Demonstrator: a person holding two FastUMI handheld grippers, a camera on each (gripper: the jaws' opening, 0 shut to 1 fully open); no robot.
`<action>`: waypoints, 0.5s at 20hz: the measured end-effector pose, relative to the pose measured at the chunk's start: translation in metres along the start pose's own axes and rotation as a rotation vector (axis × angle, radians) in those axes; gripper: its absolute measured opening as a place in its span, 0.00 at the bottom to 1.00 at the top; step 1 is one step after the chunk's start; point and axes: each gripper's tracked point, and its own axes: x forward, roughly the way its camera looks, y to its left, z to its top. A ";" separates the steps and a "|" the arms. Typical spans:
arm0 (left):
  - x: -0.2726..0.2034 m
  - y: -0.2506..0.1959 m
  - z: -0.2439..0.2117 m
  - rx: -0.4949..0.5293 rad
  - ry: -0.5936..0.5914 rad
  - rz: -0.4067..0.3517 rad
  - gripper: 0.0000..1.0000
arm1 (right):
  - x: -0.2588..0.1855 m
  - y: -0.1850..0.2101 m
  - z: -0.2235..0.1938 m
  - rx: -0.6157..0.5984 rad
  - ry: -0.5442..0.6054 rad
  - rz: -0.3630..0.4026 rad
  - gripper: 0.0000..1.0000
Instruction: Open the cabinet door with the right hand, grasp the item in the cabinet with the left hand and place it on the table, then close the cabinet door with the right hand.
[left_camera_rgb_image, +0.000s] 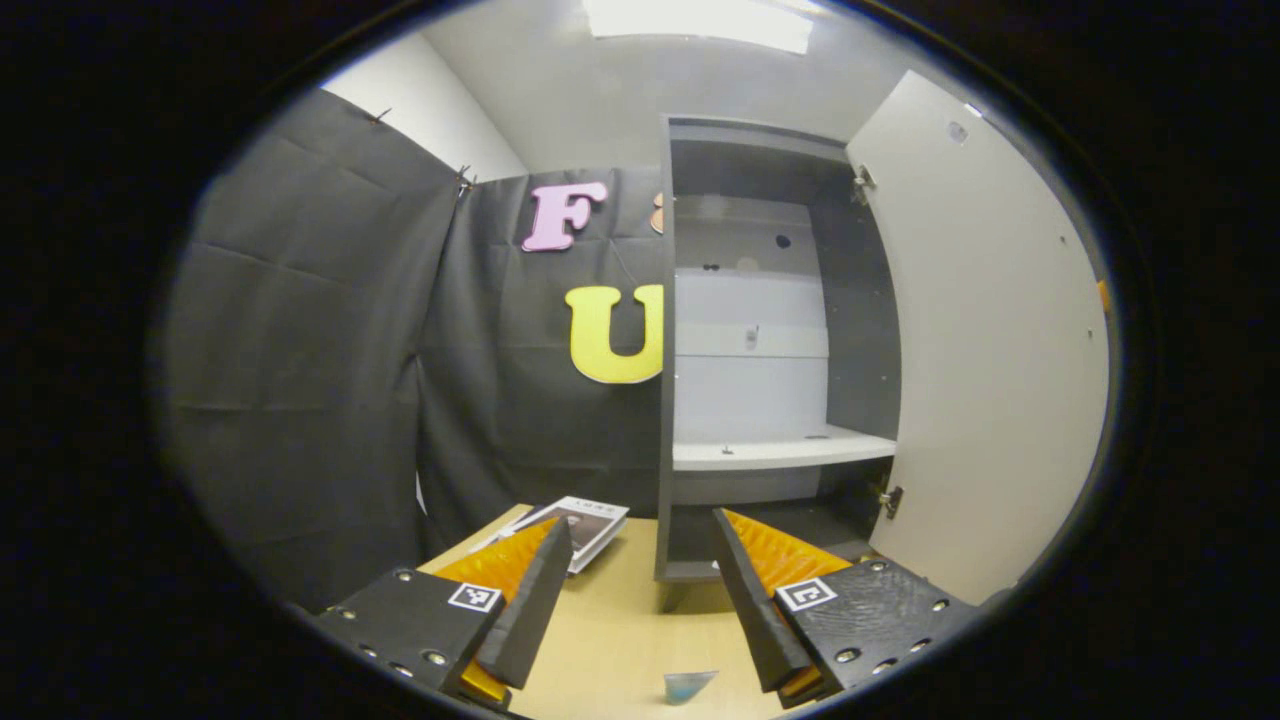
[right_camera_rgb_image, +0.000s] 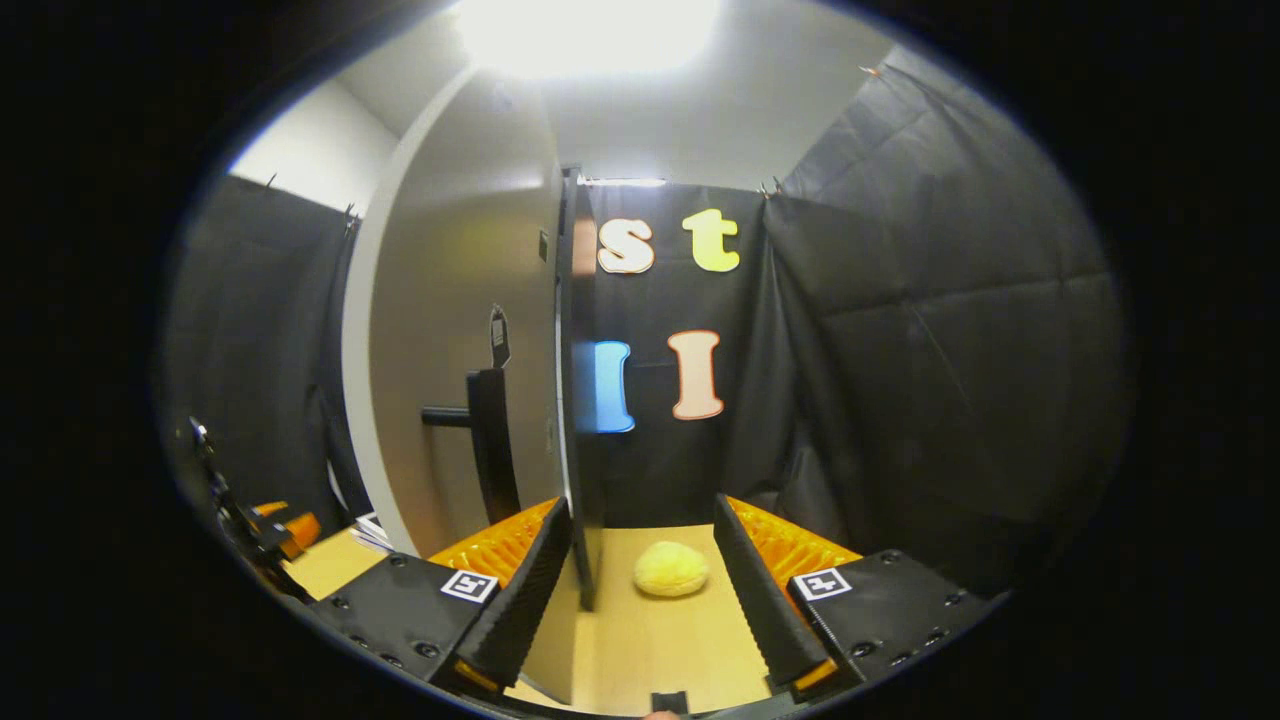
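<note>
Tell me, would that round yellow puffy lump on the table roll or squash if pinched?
The round yellow lump looks soft and bun-like, so it probably squashes. It sits flattened on the wooden table, so rolling seems unlikely. Probably light.

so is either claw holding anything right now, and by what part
Nothing is held. The left claw is open over the table. The right claw is open, the cabinet door edge standing between its fingers, unclamped.

The left gripper hangs with jaws spread, open cabinet ahead of them, a booklet beyond the left jaw.
</note>
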 end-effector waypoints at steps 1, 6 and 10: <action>0.000 0.011 -0.006 0.010 0.008 -0.003 0.84 | -0.002 0.003 -0.001 -0.025 0.000 -0.025 0.92; 0.005 0.054 -0.027 -0.009 0.060 -0.039 0.84 | -0.011 0.045 -0.004 0.057 0.000 -0.057 0.92; 0.013 0.082 -0.032 -0.029 0.087 -0.062 0.84 | -0.014 0.082 0.001 0.050 -0.017 -0.064 0.89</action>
